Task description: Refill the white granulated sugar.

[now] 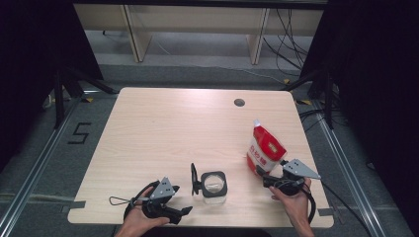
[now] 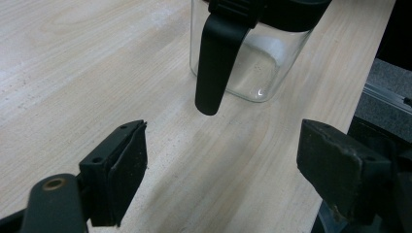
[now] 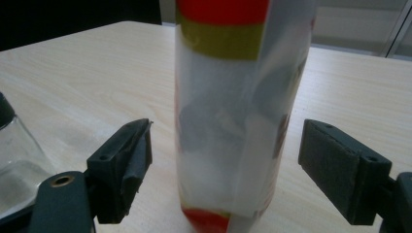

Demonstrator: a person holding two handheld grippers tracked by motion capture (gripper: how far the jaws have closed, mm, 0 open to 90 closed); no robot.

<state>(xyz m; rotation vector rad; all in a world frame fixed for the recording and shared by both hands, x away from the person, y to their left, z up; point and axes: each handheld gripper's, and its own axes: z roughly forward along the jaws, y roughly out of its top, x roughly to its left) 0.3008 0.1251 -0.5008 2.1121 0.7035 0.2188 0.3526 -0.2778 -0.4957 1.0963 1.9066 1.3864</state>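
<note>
Red-and-white pouch: stood upright near the table's right edge, flanked by the spread jaws of the right gripper, untouched. Glass jar: placed near the front edge, lid hinged open; the left gripper is held just beside it, jaws apart and empty.

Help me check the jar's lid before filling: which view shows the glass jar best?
The high view: the whole glass jar with its lid hinged open. The left gripper view shows its lower body and hanging clasp; the right gripper view catches an edge.
</note>
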